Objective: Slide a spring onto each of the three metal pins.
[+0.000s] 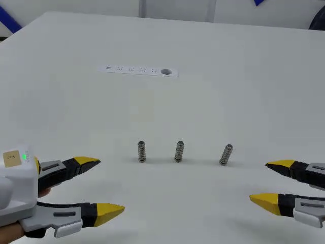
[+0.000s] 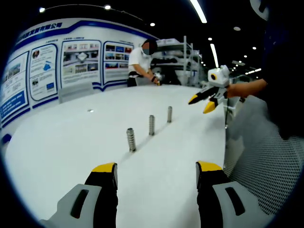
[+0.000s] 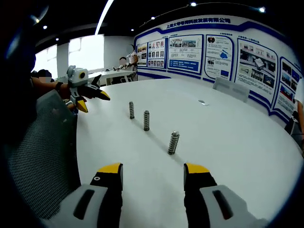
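Three springs [image 1: 179, 151] stand in a row on the counter [image 1: 228, 91], the rightmost leaning a bit, probably over the pins. The left gripper [image 1: 111, 185] and right gripper [image 1: 258, 181] flank them nearer me, fingers apart on both.

Plain white over the table [image 1: 228, 61] and the power strip [image 1: 138, 70]. Silver-grey with fine coil banding on the three springs [image 1: 141, 151] [image 1: 179, 151] [image 1: 226, 154]. Yellow at the tips, black behind, then pale grey along the jaws of the left gripper [image 1: 109, 185] and right gripper [image 1: 259, 181]. Blue and white on the wall panels [image 2: 71, 52]
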The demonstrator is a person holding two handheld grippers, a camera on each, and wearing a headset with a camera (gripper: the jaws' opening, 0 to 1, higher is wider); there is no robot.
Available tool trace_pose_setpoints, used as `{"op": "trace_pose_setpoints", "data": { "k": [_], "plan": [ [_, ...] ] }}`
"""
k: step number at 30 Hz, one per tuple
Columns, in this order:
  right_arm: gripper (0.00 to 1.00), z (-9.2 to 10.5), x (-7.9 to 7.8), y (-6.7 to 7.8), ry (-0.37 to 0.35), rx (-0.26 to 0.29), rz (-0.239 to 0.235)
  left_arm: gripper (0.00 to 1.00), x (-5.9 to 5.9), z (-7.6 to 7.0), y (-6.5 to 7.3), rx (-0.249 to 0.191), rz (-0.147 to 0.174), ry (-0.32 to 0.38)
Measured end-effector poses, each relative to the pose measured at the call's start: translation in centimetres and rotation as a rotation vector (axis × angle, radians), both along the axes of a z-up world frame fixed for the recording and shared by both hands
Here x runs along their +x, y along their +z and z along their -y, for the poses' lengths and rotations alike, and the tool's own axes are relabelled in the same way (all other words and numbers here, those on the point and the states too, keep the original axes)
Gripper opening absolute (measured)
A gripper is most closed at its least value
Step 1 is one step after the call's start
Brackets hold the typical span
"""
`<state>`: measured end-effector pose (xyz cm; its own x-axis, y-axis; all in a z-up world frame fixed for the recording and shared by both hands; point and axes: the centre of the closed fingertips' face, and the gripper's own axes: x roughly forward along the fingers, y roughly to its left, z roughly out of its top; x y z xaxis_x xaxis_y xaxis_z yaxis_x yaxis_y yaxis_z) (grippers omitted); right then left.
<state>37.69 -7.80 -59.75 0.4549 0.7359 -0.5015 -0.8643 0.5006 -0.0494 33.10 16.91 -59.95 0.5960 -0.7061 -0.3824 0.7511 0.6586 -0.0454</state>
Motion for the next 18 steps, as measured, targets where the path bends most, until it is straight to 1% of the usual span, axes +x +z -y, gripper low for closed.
{"op": "trace_pose_setpoints", "data": {
  "k": [2,6,8,11,13,18],
  "plan": [
    [0.53,0.05,0.06,-0.08,0.002,-0.005,0.0,0.68,-0.06,-0.07,-0.08,0.001,-0.003,0.003],
    [0.58,-0.11,0.1,0.04,0.013,0.008,0.004,0.68,-0.1,-0.14,-0.11,0.001,-0.007,0.009],
    [0.58,0.03,0.27,-0.02,0.012,0.002,0.01,0.68,-0.08,-0.14,-0.09,0.001,-0.007,0.011],
    [0.59,-0.07,0.32,0.18,0.01,0.016,0.016,0.68,-0.09,-0.13,-0.06,0.0,-0.007,0.012],
    [0.59,-0.03,0.38,0.19,0.008,0.014,0.021,0.68,-0.11,-0.19,-0.1,-0.001,-0.008,0.013],
    [0.61,-0.07,0.36,0.15,0.007,0.016,0.021,0.68,-0.06,-0.21,-0.2,-0.006,-0.009,0.017]
  ]
}}
